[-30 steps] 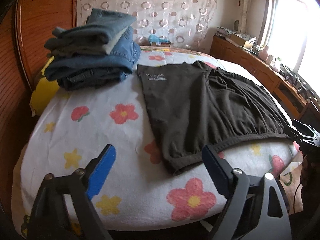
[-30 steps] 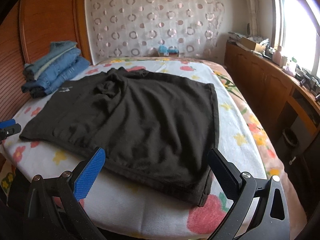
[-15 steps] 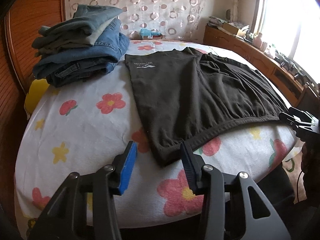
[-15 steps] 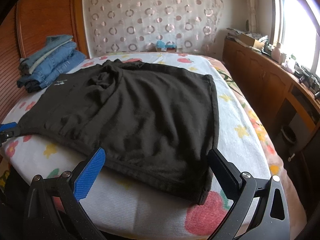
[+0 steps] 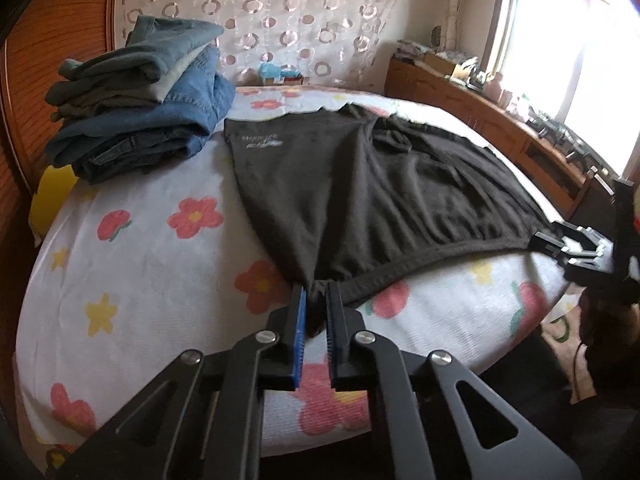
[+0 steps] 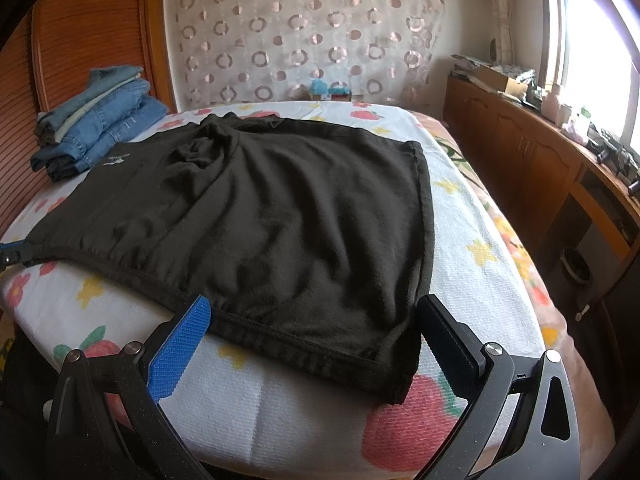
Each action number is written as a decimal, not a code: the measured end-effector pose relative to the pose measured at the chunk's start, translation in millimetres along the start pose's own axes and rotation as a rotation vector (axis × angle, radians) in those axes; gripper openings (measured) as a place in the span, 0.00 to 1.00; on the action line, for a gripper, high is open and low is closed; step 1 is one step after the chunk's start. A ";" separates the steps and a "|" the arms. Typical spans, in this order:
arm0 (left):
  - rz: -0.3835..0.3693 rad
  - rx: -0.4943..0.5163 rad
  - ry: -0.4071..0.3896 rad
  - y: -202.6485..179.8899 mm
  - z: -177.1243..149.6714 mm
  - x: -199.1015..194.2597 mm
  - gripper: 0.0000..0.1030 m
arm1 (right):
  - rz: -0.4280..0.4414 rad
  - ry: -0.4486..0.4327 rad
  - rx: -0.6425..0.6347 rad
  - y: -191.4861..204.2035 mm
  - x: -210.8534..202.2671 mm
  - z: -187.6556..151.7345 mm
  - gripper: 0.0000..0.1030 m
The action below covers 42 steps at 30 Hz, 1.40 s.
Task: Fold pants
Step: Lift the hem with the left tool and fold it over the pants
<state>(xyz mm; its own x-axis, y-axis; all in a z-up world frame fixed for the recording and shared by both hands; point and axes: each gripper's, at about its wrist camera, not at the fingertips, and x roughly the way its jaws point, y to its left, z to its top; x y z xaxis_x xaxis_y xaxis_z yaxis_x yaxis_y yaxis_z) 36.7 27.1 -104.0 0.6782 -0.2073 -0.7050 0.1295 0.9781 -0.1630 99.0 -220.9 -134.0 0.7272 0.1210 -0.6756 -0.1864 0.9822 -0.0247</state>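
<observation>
Dark brown pants (image 5: 380, 184) lie spread flat on a bed with a white floral cover (image 5: 132, 264); they also show in the right wrist view (image 6: 272, 216). My left gripper (image 5: 316, 300) is shut on the near left waistband corner of the pants. My right gripper (image 6: 312, 320) is open, its fingers straddling the near right waistband corner just above the bed. It shows at the right edge of the left wrist view (image 5: 560, 246). The left gripper's tip shows at the left edge of the right wrist view (image 6: 12, 254).
A stack of folded jeans (image 5: 140, 100) sits at the bed's far left by the wooden headboard (image 5: 48, 40). A wooden cabinet (image 6: 540, 168) with clutter runs along the right under the window. A patterned curtain (image 6: 304, 36) hangs behind the bed.
My left gripper moved forward and closed on the waistband corner. My right gripper moved closer to the pants and stayed open.
</observation>
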 end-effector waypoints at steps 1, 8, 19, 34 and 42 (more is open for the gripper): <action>-0.012 0.003 -0.002 -1.4 2.6 -1.2 0.04 | 0.000 0.001 0.000 -0.1 -0.1 -0.2 1.00; -0.055 0.054 -0.025 -18.3 23.9 -6.2 0.02 | 0.023 0.004 0.006 -4.8 -5.2 1.9 0.98; -0.145 0.160 -0.044 -72.3 72.1 8.8 0.01 | 0.074 -0.022 0.013 -21.2 -19.6 7.0 0.68; -0.248 0.233 -0.022 -136.8 107.4 32.1 0.01 | 0.090 -0.043 0.024 -38.3 -29.6 5.6 0.49; -0.175 0.179 -0.035 -128.6 108.7 41.3 0.19 | 0.100 -0.053 0.017 -37.0 -31.4 7.7 0.49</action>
<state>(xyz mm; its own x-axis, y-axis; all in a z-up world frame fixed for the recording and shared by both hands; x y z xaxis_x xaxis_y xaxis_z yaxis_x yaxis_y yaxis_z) 126.6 -105.1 -37.2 0.6586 -0.3763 -0.6517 0.3715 0.9157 -0.1533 88.1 -259.8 -106.2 0.7394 0.2254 -0.6344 -0.2486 0.9671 0.0538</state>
